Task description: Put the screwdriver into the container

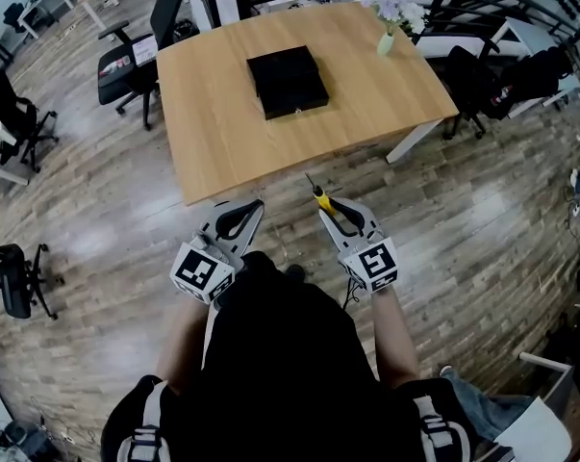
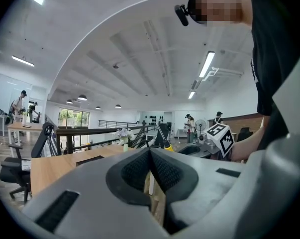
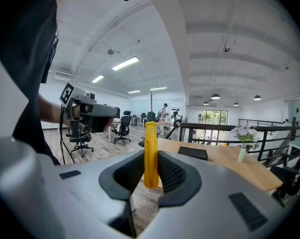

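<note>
Right gripper (image 3: 150,172) was pinching the screwdriver (image 3: 150,151), and we saw the yellow handle standing up between the two pads. In the head view the tool (image 1: 319,194) poked out ahead of that gripper (image 1: 335,216), just below centre frame, tip aimed at the table (image 1: 213,123). Left gripper (image 2: 150,172) was pressed together on nothing, riding alongside at lower left (image 1: 243,218).

We judged this the carry step: the tool was in hand, and the black container (image 1: 288,81) sat well apart from it, in the upper middle of the frame on the tabletop. A vase of flowers (image 1: 387,38) stood at the table's upper right corner, away from the route.

Next we'd need to step up to the table, bring the right gripper over the box, check its top is open, which we couldn't tell from here, and release.
</note>
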The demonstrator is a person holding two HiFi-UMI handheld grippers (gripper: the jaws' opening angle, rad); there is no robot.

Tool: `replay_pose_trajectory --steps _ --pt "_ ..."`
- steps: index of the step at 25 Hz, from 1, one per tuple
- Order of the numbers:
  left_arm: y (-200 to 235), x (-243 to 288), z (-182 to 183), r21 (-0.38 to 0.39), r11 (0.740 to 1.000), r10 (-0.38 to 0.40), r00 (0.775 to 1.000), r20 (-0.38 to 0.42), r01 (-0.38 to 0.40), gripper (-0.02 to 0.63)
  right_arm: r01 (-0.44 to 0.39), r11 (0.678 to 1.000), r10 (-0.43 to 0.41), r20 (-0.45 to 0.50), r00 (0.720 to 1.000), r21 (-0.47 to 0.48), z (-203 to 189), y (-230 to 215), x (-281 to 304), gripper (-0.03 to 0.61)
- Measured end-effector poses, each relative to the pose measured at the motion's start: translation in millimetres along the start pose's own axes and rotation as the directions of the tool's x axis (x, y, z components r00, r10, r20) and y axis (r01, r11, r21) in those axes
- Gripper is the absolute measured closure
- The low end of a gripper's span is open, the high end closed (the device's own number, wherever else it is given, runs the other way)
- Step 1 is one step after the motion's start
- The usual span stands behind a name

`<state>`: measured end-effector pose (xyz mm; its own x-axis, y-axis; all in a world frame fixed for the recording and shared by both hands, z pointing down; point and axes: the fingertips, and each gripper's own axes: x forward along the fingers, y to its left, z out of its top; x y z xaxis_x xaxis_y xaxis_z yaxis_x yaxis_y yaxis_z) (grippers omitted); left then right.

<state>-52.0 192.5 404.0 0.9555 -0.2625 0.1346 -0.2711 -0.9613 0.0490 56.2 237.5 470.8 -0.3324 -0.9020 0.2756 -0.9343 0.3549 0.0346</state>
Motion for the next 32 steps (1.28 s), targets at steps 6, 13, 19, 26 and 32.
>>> replay_pose_trajectory --steps 6,13,19,26,32 --pt "-9 16 -1 0.001 1.000 -0.012 1.000 -0.019 0.012 0.592 0.005 1.000 -0.005 0.003 1.000 0.006 -2 -12 -8 0.488" --pt "-12 33 -5 0.006 0.999 -0.038 0.999 -0.038 0.038 0.592 0.028 0.999 -0.028 -0.010 1.000 0.022 -13 -26 -14 0.488" --pt "-3 44 -4 0.001 0.998 -0.056 0.998 -0.037 0.057 0.592 0.047 0.998 -0.046 -0.024 0.999 0.033 -16 -35 -9 0.488" --pt "18 60 -2 0.005 0.997 -0.083 0.996 -0.035 0.083 0.592 0.065 0.998 -0.065 -0.034 0.997 0.006 -9 -49 9 0.488" --pt "45 76 -1 -0.001 0.996 -0.092 0.995 -0.033 0.092 0.592 0.064 0.998 -0.063 -0.063 0.996 0.009 -7 -63 32 0.488"
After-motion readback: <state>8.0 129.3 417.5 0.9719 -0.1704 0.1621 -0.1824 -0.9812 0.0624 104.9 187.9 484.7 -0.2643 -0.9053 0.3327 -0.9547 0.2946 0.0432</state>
